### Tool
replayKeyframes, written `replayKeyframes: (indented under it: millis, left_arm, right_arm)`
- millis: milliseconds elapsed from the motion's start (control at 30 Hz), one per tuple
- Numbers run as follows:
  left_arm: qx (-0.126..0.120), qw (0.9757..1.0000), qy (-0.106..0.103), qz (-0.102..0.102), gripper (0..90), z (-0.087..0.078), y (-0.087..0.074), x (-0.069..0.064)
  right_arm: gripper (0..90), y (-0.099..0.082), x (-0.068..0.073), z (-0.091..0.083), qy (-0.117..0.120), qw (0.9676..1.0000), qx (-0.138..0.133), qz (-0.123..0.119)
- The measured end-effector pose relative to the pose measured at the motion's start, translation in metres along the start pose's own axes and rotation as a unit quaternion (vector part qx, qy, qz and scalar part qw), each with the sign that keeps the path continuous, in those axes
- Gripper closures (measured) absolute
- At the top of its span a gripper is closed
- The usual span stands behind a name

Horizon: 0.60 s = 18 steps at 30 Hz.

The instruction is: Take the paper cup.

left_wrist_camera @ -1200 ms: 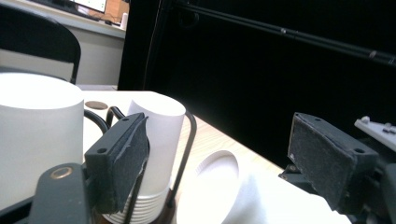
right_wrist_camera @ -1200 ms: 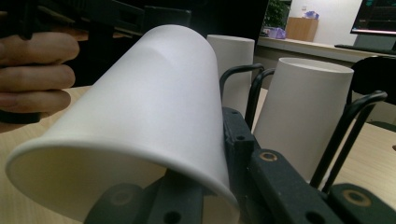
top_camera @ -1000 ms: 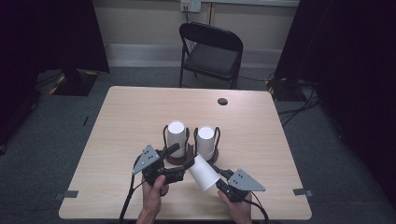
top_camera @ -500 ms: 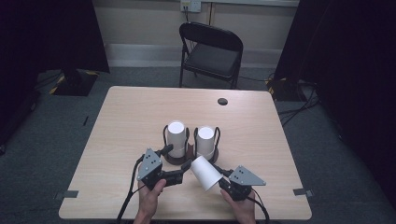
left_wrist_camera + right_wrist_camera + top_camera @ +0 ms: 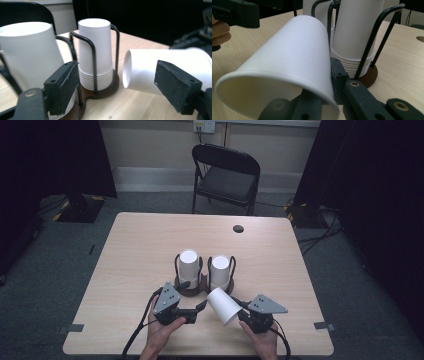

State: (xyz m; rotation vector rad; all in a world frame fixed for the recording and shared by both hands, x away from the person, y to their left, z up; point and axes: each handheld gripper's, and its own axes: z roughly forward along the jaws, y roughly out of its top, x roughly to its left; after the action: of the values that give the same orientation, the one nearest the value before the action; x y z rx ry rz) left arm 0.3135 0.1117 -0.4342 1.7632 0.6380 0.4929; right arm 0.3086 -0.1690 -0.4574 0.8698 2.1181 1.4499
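Right gripper [image 5: 239,311] fingers pinch a paper cup [image 5: 223,305] beside two racked stacks [image 5: 189,265]; left gripper [image 5: 196,306] fingers gape.

- I can read no text, label, brand, number or sign anywhere in these views.
- The loose paper cup [image 5: 223,305] near me is plain white, with no print on its wall.
- The two cup stacks [image 5: 189,268] in the wire holder [image 5: 188,289] are also blank white.
- The grey plates on the grippers I hold carry no marking that I can make out.
- The wall socket [image 5: 204,126] at the far side, behind the chair [image 5: 226,175], is too small for me to tell whether it bears any lettering.
- The tabletop [image 5: 135,255] shows bare wood grain and no sticker or sign.
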Motion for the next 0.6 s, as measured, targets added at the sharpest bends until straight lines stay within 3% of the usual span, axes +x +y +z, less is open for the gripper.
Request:
replayKeyframes:
  millis: [67, 167, 200, 333, 367, 533, 600]
  left_arm:
    - [0.012, 0.9997, 0.000, 0.023, 19.2, 0.002, 0.002, -0.004]
    - [0.017, 0.9992, -0.002, 0.035, 19.3, 0.003, 0.001, -0.006]
    - [0.027, 0.9985, 0.002, 0.048, 18.9, 0.005, 0.000, -0.008]
    - [0.042, 0.9975, -0.005, 0.056, 18.0, 0.007, -0.002, -0.010]
    - [0.051, 0.9965, 0.004, 0.066, 17.7, 0.008, -0.003, -0.013]
    - [0.056, 0.9951, -0.006, 0.081, 16.6, 0.012, -0.006, -0.017]
    - [0.059, 0.9932, -0.003, 0.100, 16.7, 0.016, -0.005, -0.021]
  right_arm:
    - [87.4, 0.002, -0.003, -0.001, 0.002, 0.9999, 0.011, 0.006]
    - [87.4, 0.003, -0.007, -0.001, 0.009, 0.9997, 0.020, 0.012]
    - [87.3, 0.004, -0.009, -0.002, 0.018, 0.9990, 0.039, 0.013]
    - [87.3, 0.006, -0.011, -0.002, 0.025, 0.9983, 0.049, 0.022]
    - [87.3, 0.007, -0.013, -0.001, 0.027, 0.9979, 0.052, 0.028]
    - [87.3, 0.012, -0.015, 0.001, 0.034, 0.9963, 0.073, 0.029]
    - [87.4, 0.014, -0.016, 0.001, 0.038, 0.9957, 0.080, 0.027]
